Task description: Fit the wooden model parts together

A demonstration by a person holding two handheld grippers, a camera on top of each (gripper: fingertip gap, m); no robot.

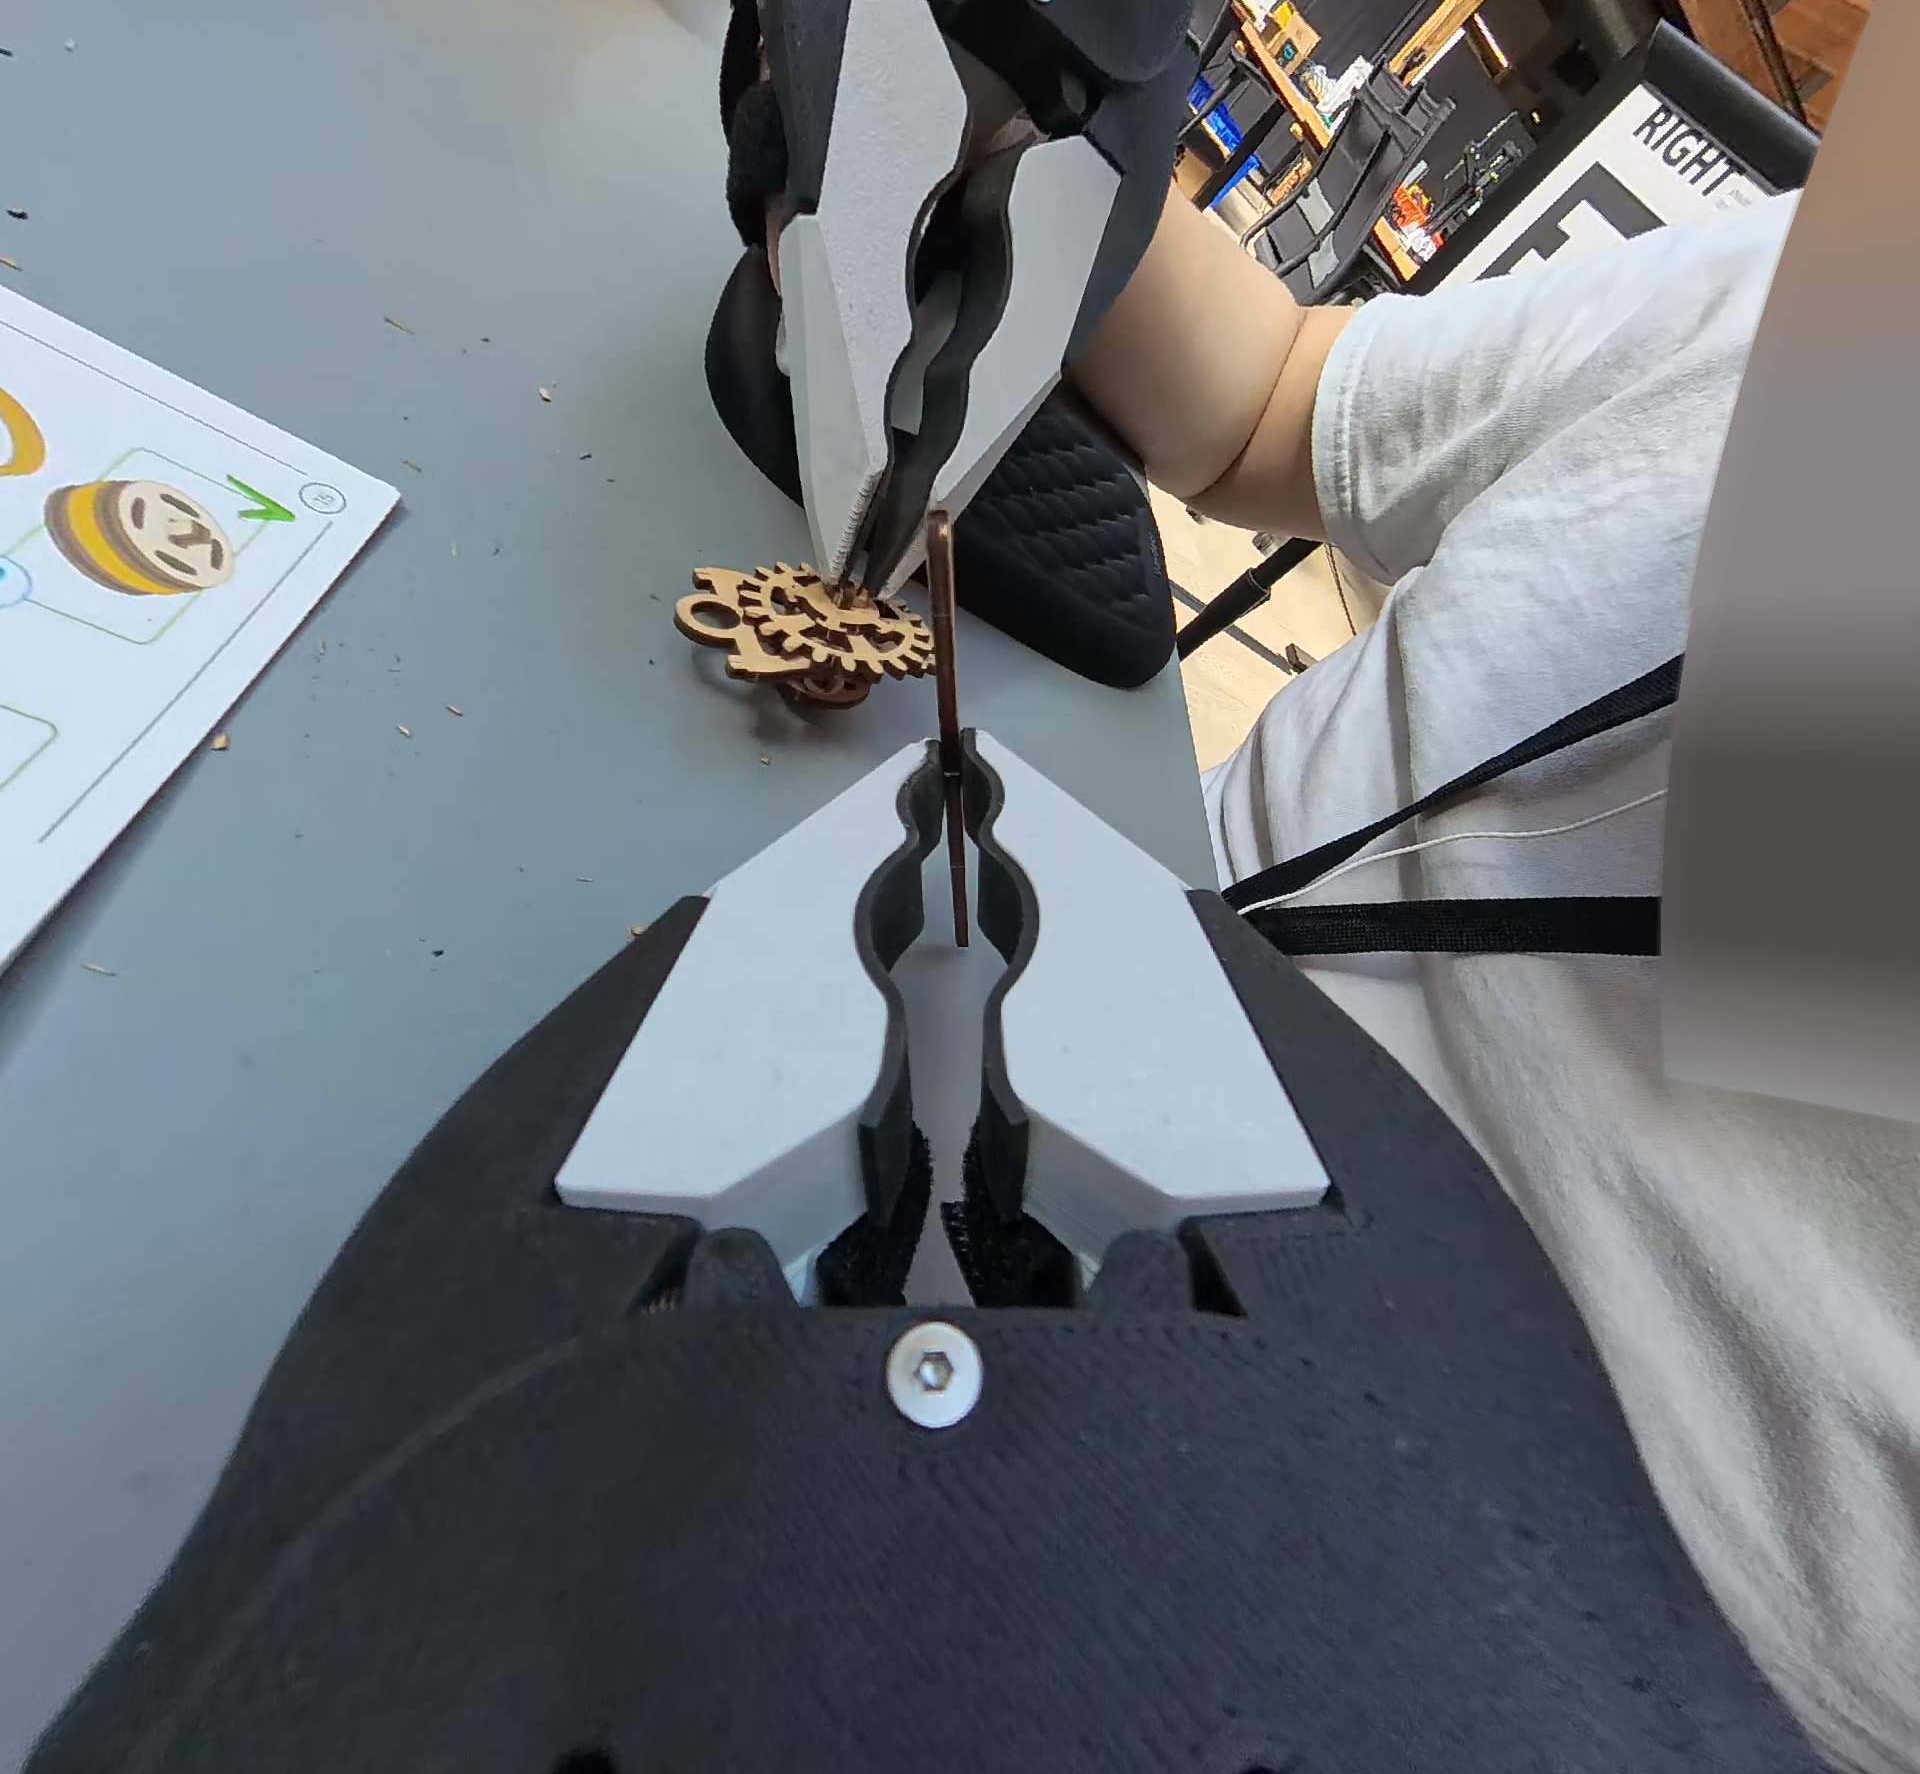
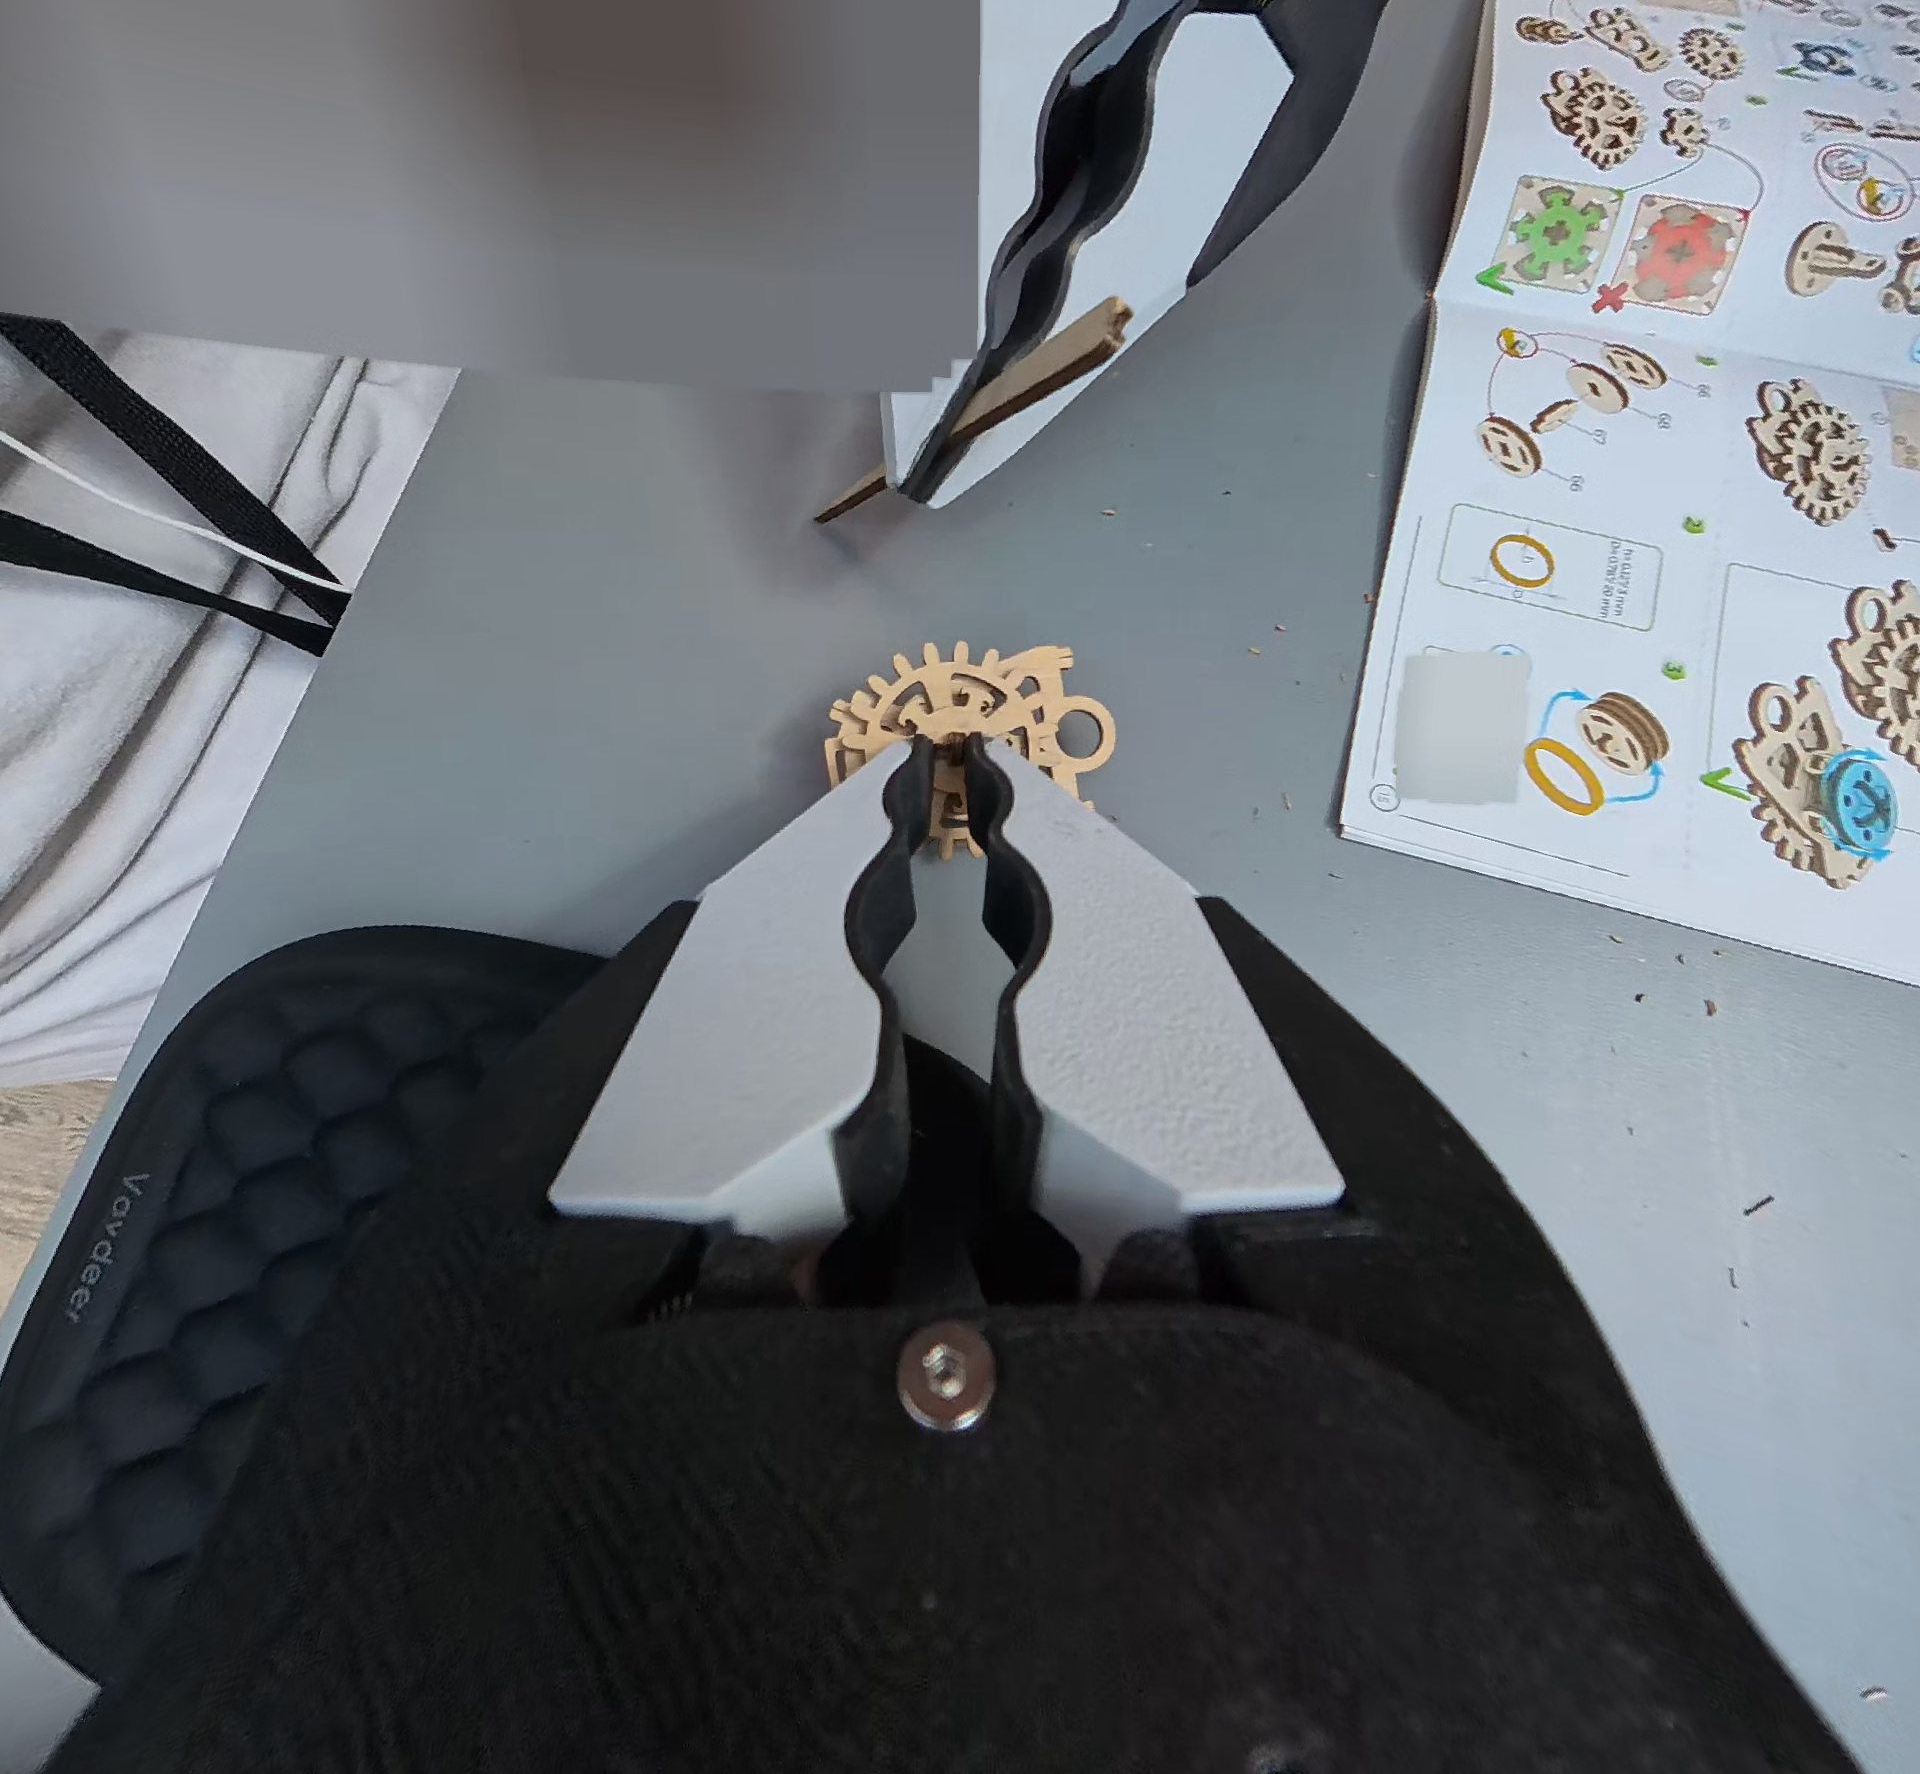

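1. Left wrist view: my left tongs [image 1: 945,748] are clamped on a thin wooden strip [image 1: 943,623], seen edge-on, standing up between the tips. Beyond it my right tongs [image 1: 868,571] come down onto the gear assembly [image 1: 805,628], which lies flat on the grey table [image 1: 364,166] near its edge. I judge this to be the joining step: one part pinned, the other carried in but not yet seated.

2. Same view, surroundings: the instruction sheet [image 1: 156,561] lies to the left, wood crumbs dot the table, a black pad [image 1: 1070,571] sits behind the gears, and workshop shelving shows in the background.

3. Right wrist view: my right tongs [image 2: 943,745] are pinched at the hub of the gear assembly [image 2: 966,706], on a small peg there as far as I can tell. The left tongs [image 2: 925,488] hold the strip [image 2: 1039,374] tilted, its low end near the table and apart from the gears.

4. Next, I think, the strip needs aligning with its slot and pressing in gently while the right tongs steady the gears; the thin wood could snap or slip.

5. Same view, surroundings: the sheet [image 2: 1662,477] lies open to the right, and the pad [image 2: 260,1153] is under my right tongs.
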